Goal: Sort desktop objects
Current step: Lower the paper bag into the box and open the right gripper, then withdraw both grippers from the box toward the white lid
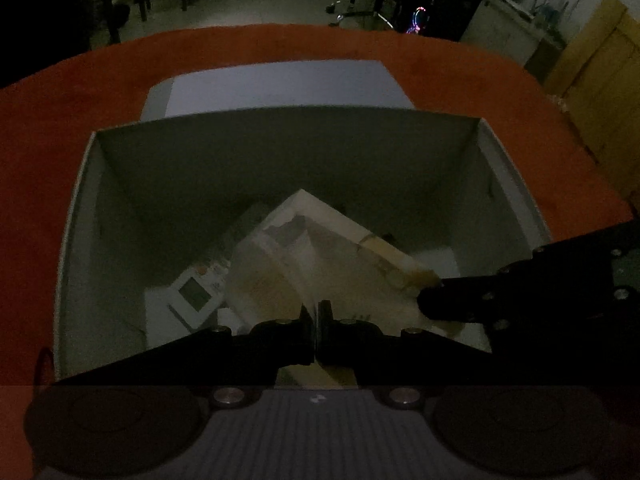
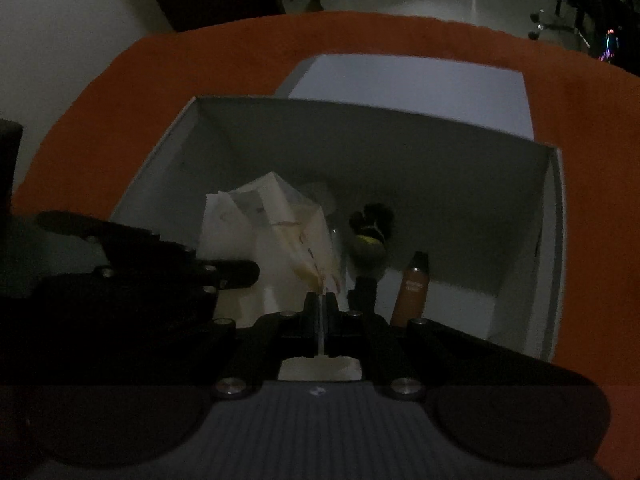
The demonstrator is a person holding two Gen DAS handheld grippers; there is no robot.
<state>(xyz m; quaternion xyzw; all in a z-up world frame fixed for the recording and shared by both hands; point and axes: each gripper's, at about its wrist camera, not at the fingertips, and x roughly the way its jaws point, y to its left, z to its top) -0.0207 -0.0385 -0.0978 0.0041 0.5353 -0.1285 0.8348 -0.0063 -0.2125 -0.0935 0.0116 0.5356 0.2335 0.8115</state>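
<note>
An open grey box [image 1: 76, 240] stands on an orange tabletop [image 1: 40, 140]. A crumpled cream-coloured paper package [image 1: 320, 248] hangs down inside the box. My left gripper [image 1: 316, 312] is shut on its near edge, with a thin sheet showing between the pads. My right gripper [image 2: 320, 300] is shut on another thin edge of the same package [image 2: 272, 232]. It also shows in the left wrist view as the right gripper [image 1: 436, 300] pinching the package's brown-taped corner. The left gripper [image 2: 244, 272] reaches in from the left in the right wrist view.
On the box floor lie a white device with a small screen [image 1: 196, 292], a brown tube [image 2: 412, 288] and a black-and-yellow object [image 2: 370, 236]. A grey lid [image 1: 280, 88] lies flat behind the box. Dim room, chairs and cardboard beyond the table.
</note>
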